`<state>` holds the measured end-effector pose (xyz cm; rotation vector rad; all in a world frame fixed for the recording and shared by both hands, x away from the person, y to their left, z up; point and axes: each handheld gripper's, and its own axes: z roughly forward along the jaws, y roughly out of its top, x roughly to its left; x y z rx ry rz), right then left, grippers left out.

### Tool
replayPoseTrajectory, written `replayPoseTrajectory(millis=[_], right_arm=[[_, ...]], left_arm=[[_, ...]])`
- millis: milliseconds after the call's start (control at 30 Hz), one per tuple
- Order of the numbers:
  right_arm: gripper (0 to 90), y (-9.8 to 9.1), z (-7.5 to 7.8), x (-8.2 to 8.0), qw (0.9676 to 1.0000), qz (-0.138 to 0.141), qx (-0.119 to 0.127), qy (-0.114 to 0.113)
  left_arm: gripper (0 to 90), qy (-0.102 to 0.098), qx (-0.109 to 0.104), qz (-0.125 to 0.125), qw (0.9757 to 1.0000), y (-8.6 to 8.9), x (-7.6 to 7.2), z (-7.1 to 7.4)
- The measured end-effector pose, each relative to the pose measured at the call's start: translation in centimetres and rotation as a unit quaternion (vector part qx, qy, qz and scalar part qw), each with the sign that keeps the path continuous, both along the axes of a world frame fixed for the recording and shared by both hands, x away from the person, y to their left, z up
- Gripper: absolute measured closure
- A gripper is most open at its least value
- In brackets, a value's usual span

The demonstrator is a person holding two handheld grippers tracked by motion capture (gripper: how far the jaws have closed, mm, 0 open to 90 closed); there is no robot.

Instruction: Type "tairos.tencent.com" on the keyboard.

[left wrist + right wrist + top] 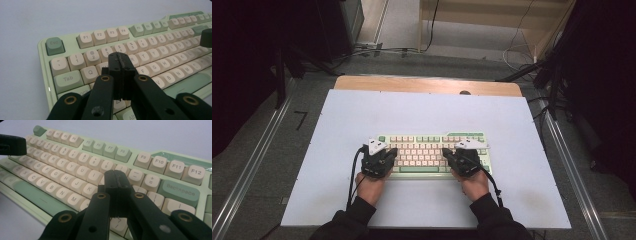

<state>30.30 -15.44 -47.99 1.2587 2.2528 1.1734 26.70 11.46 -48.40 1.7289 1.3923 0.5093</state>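
Note:
A pale green keyboard (433, 153) with cream and green keys lies on the white table, near its middle front. My left gripper (384, 152) hovers over its left end, jaws pressed together with nothing between them. In the left gripper view the keyboard (140, 50) spreads out ahead and the shut tips (121, 61) sit over the W and E keys. My right gripper (452, 152) rests over the keyboard's right half, also shut and empty. In the right gripper view the closed tips (115, 178) hang over the keyboard (75, 165) near the O and P keys. The other gripper's black jaw edges in at the left.
The white table top (422, 112) has bare room behind and on both sides of the keyboard. A wooden strip (427, 84) runs along its far edge. Metal rails (252, 165) flank the table, and cables lie on the floor beyond.

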Motion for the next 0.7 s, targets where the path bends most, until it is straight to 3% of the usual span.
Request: replayPoseTrajectory(millis=[700], right_arm=[[87.3,-0.3,-0.6,-1.2,0.9998,0.013,-0.008,0.009]], left_arm=[[90.0,0.004,-0.007,-0.002,1.0,0.4,0.0,0.0]])
